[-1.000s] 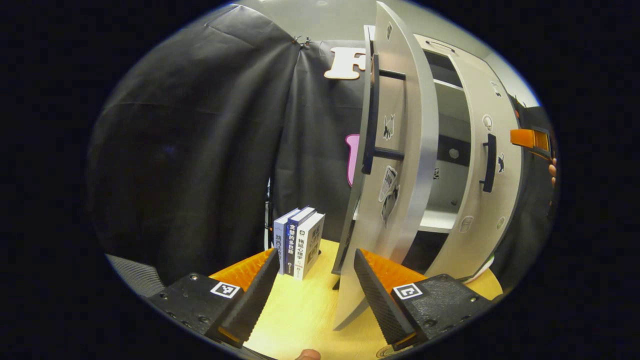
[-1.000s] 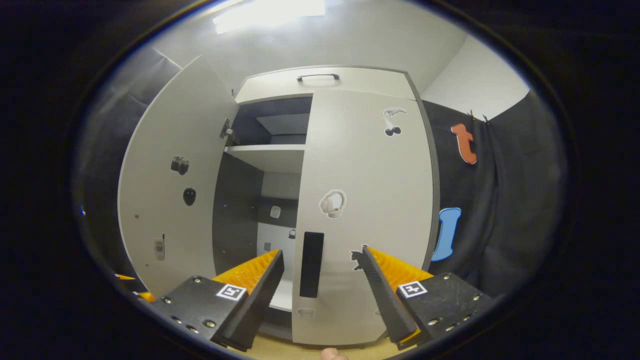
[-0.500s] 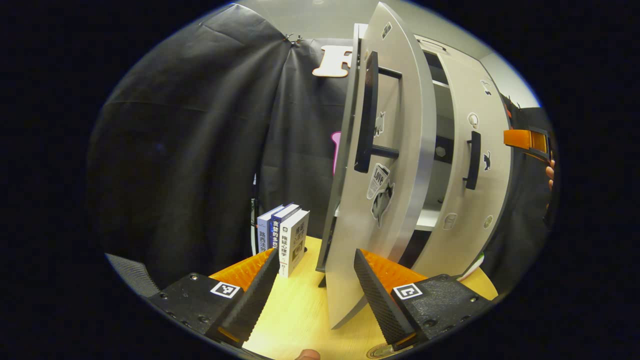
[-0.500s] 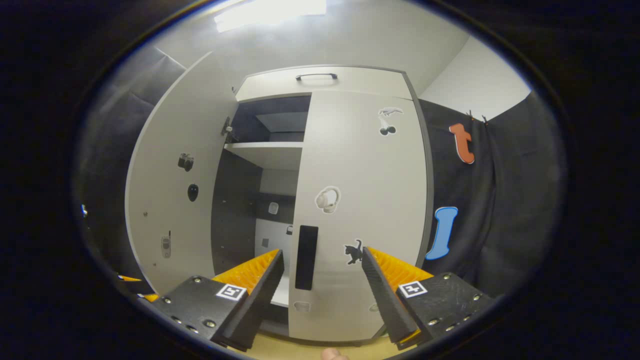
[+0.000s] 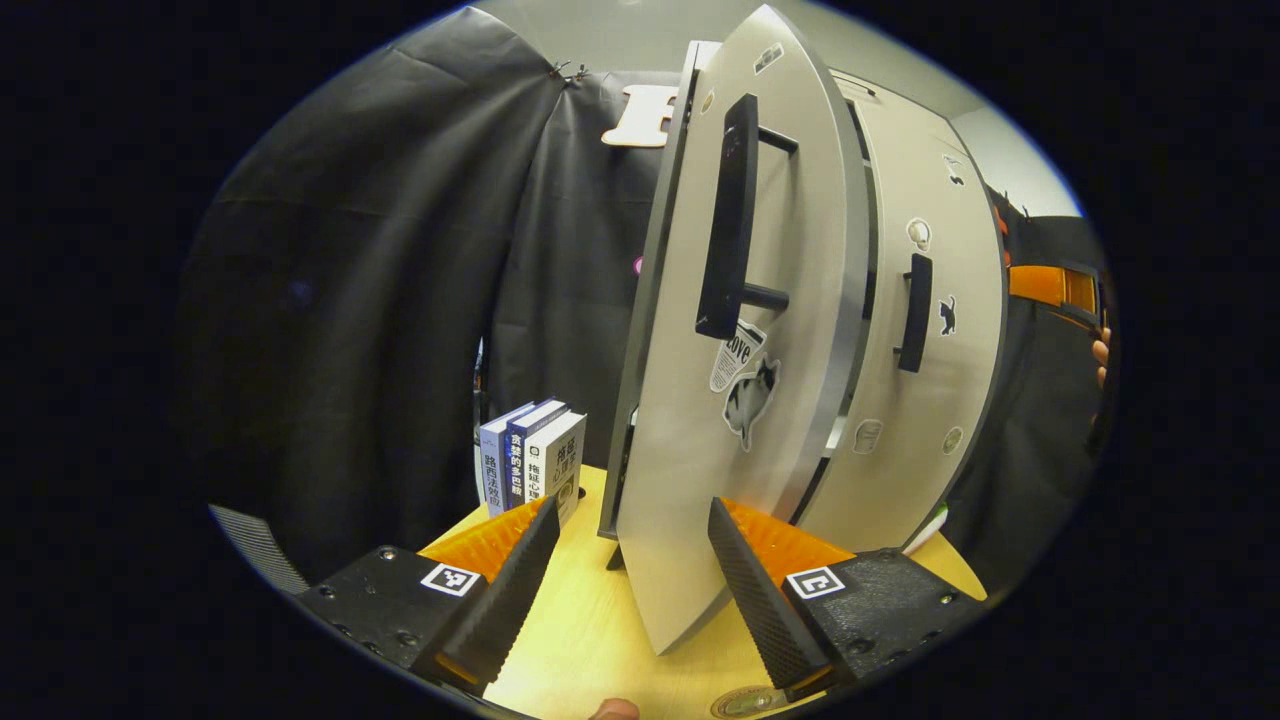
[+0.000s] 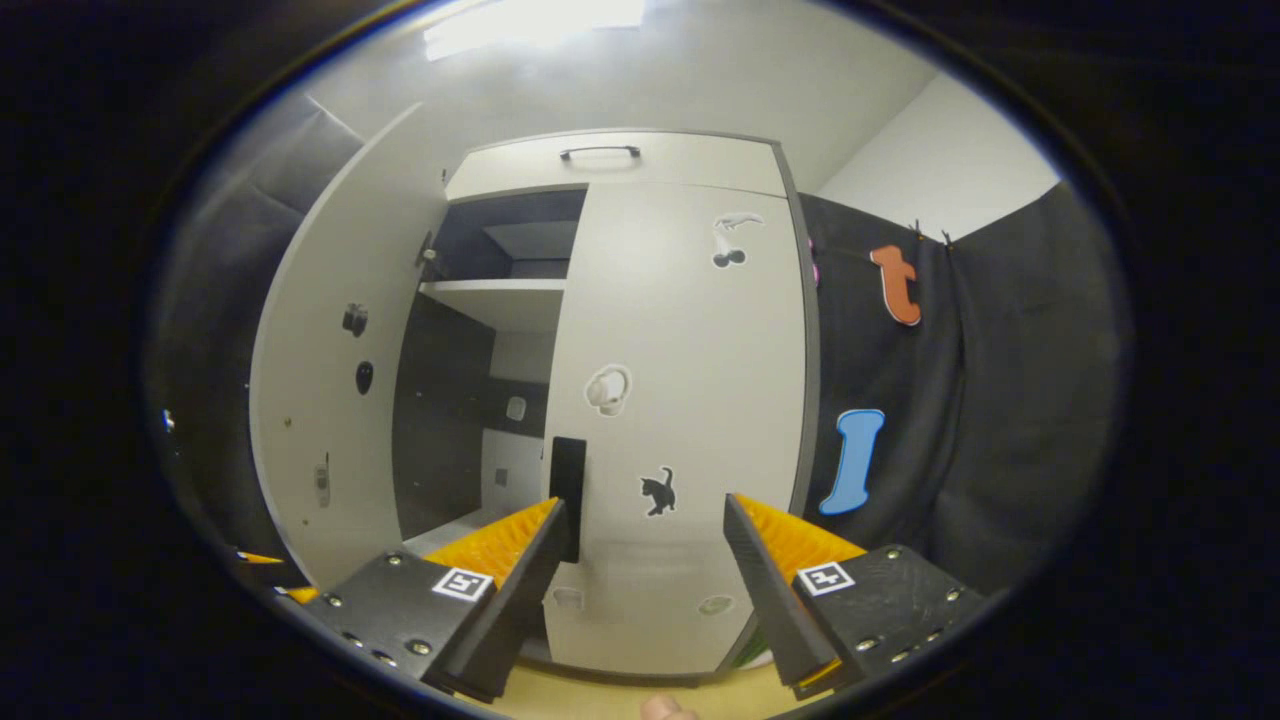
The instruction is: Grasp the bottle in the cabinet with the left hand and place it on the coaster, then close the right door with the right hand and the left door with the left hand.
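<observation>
Cabinet (image 6: 610,160) doors are the business now. Over the last second the right door (image 6: 690,400) has been swinging in toward the frame: in the right claw view its face is looking nearly flat-on and hiding more of the shelf (image 6: 495,295) than it did a second ago. The right claw (image 6: 640,575) is hovering spread in front of it, pinching nothing, with the door's black handle (image 6: 568,490) just beside its left finger; whether a finger is touching the door I cannot tell.

In the left claw view the left door (image 5: 740,400) is standing edge-on and looming larger than before, its long handle (image 5: 728,220) above the spread, empty left claw (image 5: 630,580). The lower door edge is sitting between the fingers, so the left claw seems to be starting its push. Books (image 5: 530,465) are standing on the desk (image 5: 590,630) beside the cabinet.

The bottle itself is not something I can pick out; a round rim (image 5: 745,703) at the bottom of the left claw view may be the coaster or the bottle on it. Judging by the empty shelves, the placing looks done, and only the left door is waiting to be closed.
</observation>
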Tool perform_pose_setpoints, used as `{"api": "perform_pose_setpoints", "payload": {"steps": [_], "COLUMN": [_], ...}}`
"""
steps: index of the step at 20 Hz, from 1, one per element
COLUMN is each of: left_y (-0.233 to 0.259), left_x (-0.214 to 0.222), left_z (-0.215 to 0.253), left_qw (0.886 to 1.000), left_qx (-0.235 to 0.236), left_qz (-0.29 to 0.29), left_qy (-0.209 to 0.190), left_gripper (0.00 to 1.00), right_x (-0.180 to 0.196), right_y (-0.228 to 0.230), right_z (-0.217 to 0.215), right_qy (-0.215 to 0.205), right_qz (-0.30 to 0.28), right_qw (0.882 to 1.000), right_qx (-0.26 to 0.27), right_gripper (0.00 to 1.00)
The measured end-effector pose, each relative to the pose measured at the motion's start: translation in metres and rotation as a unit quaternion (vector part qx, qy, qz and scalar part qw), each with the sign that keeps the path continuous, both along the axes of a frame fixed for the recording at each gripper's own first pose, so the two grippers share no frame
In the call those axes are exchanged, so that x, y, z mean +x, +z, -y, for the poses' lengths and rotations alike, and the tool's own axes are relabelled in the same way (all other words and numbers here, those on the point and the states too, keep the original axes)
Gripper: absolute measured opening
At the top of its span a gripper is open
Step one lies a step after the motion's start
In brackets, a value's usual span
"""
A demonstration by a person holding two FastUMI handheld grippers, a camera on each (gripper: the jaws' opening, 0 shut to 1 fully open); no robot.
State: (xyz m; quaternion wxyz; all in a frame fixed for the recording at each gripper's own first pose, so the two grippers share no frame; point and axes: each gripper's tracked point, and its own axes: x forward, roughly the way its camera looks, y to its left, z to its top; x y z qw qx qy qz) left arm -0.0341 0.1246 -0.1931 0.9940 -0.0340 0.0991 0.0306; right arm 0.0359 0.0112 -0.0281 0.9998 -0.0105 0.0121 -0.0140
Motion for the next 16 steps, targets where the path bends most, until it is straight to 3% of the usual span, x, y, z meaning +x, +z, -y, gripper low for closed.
{"api": "perform_pose_setpoints", "payload": {"steps": [10, 11, 14, 16], "left_y": [-0.009, -0.009, -0.012, -0.011], "left_x": [0.004, 0.005, 0.005, 0.005], "left_z": [0.049, 0.056, 0.072, 0.076], "left_qw": [0.998, 0.997, 0.995, 0.995], "left_qx": [-0.008, -0.01, -0.008, -0.001], "left_qz": [-0.012, -0.013, -0.018, -0.018], "left_qy": [-0.061, -0.071, -0.093, -0.1], "left_gripper": [0.96, 0.91, 0.91, 0.96], "right_x": [-0.007, -0.007, -0.01, -0.011], "right_y": [-0.002, -0.003, -0.005, -0.007], "right_z": [0.011, 0.013, 0.018, 0.022], "right_qy": [-0.008, -0.01, -0.016, -0.02], "right_qz": [-0.003, -0.004, -0.007, -0.009], "right_qw": [1.0, 1.0, 1.0, 1.0], "right_qx": [-0.001, -0.001, 0.0, 0.0], "right_gripper": [0.95, 0.95, 0.95, 0.95]}}
